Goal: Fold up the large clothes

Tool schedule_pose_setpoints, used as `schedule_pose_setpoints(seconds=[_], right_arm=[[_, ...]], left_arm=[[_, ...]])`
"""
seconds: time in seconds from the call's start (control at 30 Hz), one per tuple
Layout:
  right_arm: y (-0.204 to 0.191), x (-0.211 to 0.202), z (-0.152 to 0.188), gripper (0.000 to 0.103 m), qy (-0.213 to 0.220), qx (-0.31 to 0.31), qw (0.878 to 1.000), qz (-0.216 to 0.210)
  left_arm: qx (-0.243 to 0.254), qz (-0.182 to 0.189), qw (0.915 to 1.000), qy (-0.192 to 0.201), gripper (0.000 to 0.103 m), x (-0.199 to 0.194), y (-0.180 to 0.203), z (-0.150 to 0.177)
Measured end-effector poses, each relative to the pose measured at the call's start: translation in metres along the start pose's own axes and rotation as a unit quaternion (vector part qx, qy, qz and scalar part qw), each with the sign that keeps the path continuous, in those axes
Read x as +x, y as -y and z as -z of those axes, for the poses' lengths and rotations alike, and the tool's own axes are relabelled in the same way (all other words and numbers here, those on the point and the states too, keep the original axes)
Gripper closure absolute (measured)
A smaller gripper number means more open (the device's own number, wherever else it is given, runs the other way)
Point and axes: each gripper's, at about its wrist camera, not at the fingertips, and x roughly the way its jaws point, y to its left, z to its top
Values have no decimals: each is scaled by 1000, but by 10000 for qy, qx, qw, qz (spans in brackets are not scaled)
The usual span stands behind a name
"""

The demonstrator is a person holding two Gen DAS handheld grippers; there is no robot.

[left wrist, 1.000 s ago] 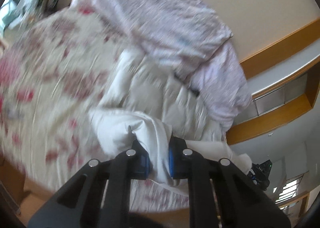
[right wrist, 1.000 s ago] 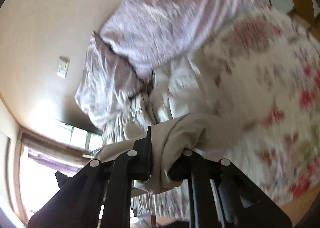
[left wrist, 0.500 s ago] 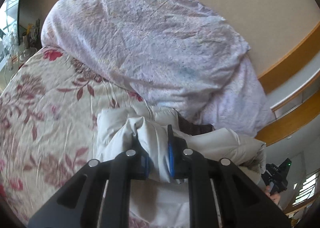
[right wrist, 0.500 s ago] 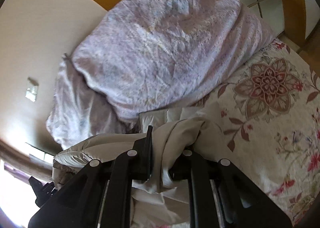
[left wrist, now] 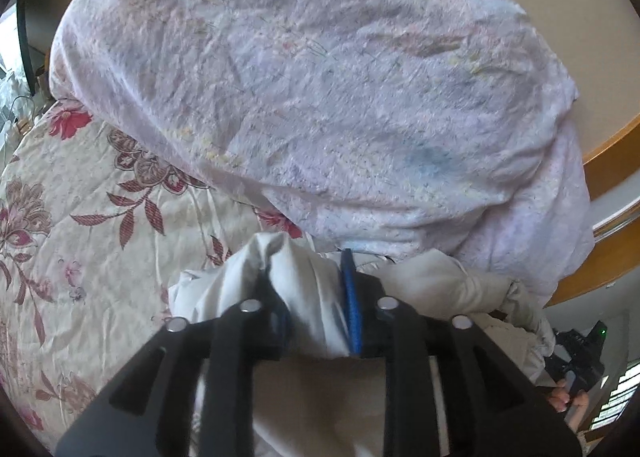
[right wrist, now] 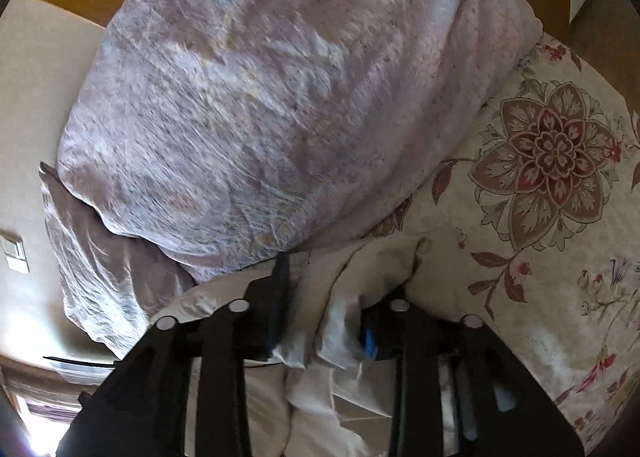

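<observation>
Presently, your left gripper (left wrist: 310,299) clamped on white garment (left wrist: 304,297), your right gripper (right wrist: 326,307) clamped on its cream fold, lilac duvet (left wrist: 312,89) touching beyond, floral bedspread (left wrist: 100,241) beneath.

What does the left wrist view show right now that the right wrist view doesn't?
Only the left wrist view shows the other claw with the person's hand at far right, and clutter by the window at far left. Only the right wrist view shows the wall switch and the big flower medallion on the bedspread. Both show the lilac duvet piled at the wall, the floral bedspread, and a claw clamped on the white garment.
</observation>
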Motion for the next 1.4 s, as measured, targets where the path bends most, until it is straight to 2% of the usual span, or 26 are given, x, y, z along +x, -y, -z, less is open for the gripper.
schedule_pose_setpoints(seconds=[0.07,0.13,0.2,0.23,0.27,0.3,0.37,0.57,0.67,0.87,1.1,1.2,1.27,1.37,1.4], right_arm=[[-3,-8,-3,57,63,-25,9999,-115],[-5,-18,-6,53,197,-36,9995,-262],[-9,-34,-8,45,497,-82,9981,-353],[-11,-40,-7,38,665,-167,9971,-335],[-18,-49,-3,38,836,-407,9950,-363],[-23,-51,-1,38,826,-553,9943,-385],[-36,-42,10,38,459,-940,9937,-414],[-68,16,71,38,-768,-1643,9830,-278],[-84,39,96,39,-1071,-1958,9748,-85],[-116,67,123,39,-1145,-2480,9615,282],[-117,88,128,42,-1250,-2533,9580,505],[-116,97,131,52,-1292,-2577,9557,590],[-115,104,133,72,-1340,-2605,9538,671],[-113,108,134,94,-1341,-2519,9566,595],[-114,107,133,97,-1273,-2521,9576,560]], left_arm=[[36,121,9999,-12,60,-3,2,-3],[96,284,9995,-24,51,-10,6,-9],[221,350,9991,6,45,-19,13,-13],[289,361,9989,25,42,-22,15,-13],[422,354,9984,95,34,-28,18,-13],[584,251,9977,253,21,-35,22,-11],[848,48,9952,490,14,-44,28,-6],[1251,-165,9917,246,14,-43,37,23],[1414,-239,9896,112,14,-40,41,42],[1501,-374,9879,-116,14,-26,40,63],[1494,-387,9878,-191,14,-19,38,68],[1517,-382,9875,-204,14,-18,39,68],[1541,-392,9870,-221,14,-15,39,69],[1563,-390,9866,-240,14,-12,41,71],[1573,-386,9865,-245,14,-11,41,71]])
